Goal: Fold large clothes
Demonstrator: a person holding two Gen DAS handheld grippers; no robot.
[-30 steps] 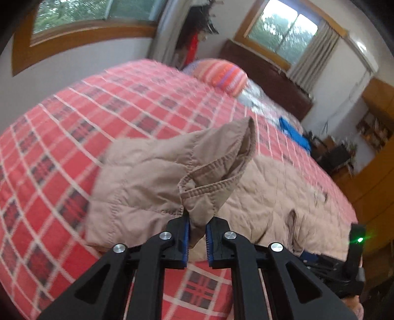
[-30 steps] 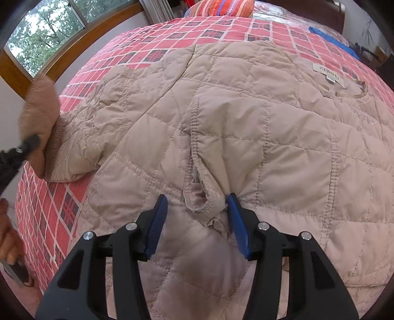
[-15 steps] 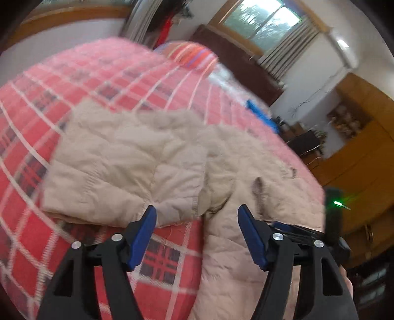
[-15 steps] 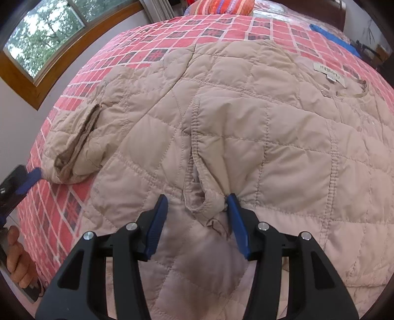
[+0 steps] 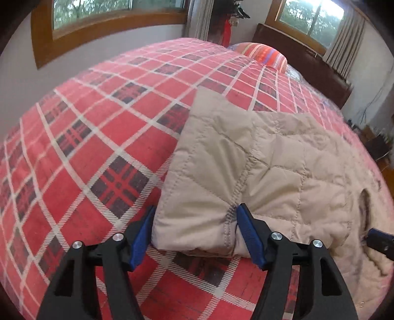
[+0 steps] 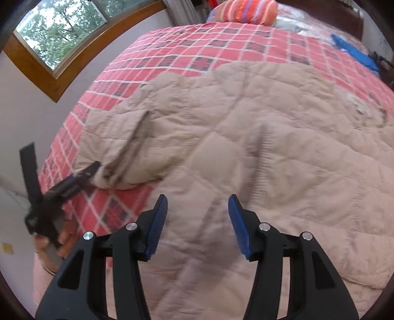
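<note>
Quilted beige jacket (image 5: 283, 167) on plaid bedspread (image 5: 98, 137), left tongs (image 5: 194, 236) spread, right tongs (image 6: 197, 226) spread

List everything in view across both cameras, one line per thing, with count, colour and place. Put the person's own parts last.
jacket: one, beige quilted, spread flat on the bed, its sleeve end lying between the left fingers
bedspread: one, red plaid with white lines, covering the bed under the jacket
pillow: one, orange striped, at the far end of the bed
blue cloth: one, blue, far right part of the bed
windows: two, wood-framed, on the walls beyond the bed
curtain: one, pale, beside the far window
left gripper: one, black with blue fingers, open around the sleeve end
right gripper: one, black with blue fingers, open over the jacket
hand: one, holding the left gripper's handle
</note>
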